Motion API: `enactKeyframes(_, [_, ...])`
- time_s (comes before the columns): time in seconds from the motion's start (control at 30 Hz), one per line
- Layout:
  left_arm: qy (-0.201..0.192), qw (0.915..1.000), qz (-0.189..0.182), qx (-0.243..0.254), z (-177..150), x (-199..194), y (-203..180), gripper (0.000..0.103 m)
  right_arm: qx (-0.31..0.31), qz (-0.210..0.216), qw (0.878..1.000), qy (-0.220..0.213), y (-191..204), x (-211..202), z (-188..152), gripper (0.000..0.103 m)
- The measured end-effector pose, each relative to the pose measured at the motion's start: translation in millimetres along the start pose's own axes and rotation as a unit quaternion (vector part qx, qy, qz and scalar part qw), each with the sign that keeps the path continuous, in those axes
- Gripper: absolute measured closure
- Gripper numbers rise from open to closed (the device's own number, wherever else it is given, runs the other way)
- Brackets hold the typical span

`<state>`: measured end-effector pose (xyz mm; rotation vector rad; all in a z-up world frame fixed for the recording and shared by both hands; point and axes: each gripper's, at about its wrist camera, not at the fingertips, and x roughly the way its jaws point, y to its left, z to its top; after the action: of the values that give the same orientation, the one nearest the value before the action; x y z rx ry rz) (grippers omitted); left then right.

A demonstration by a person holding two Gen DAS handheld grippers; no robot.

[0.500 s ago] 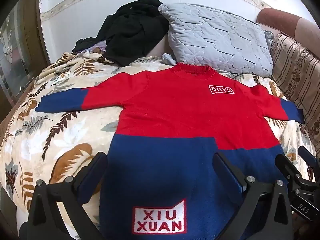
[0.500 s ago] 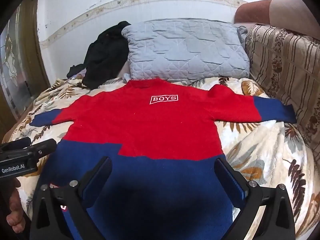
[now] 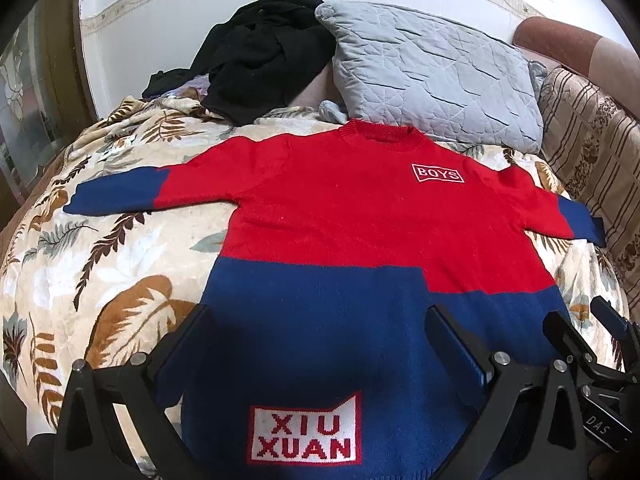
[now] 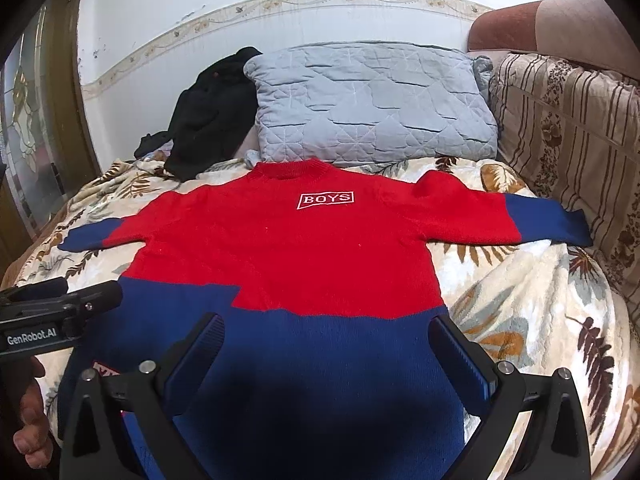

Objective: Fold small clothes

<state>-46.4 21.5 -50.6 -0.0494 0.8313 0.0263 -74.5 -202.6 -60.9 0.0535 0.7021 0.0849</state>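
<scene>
While both tools hung over the hem end, I noted the sweater lying flat, front up, on the leaf-print blanket, collar at 12 o'clock just short of the grey pillow, sleeves out toward 9 and 3. Black clothing was heaped at about 11, clear of the work.

Left gripper: jaws wide, nothing between them, above the blue band near the name patch. Right gripper: jaws equally wide, empty, over the blue band on the other side.

Handling, my guess: a thick knit, soft and light, no stiffness; it should drape and stretch if lifted by one point. Fuzzy surface, so slipping looked unlikely. I judged the best holds to be a sleeve cuff or the hem corners, pinching both layers.
</scene>
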Motion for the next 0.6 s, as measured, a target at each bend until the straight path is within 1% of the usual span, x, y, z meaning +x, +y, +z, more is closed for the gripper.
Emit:
enactKeyframes(0.1, [0.001,1.0000,0.001,0.000,-1.2,0.4,-0.2,0.000,0.001,0.001,1.000,0.021,-1.3,-2.6,1.4,0.000])
enactKeyframes(0.3, [0.003,1.0000,0.000,-0.002,-1.7,2.4,0.1,0.000,0.002,-0.003,1.000,0.007,-1.2,-2.2,1.9,0.000])
enactKeyframes(0.6, [0.004,1.0000,0.000,-0.001,-1.4,3.4,-1.0,0.000,0.000,-0.006,1.000,0.001,-3.1,-2.6,1.4,0.000])
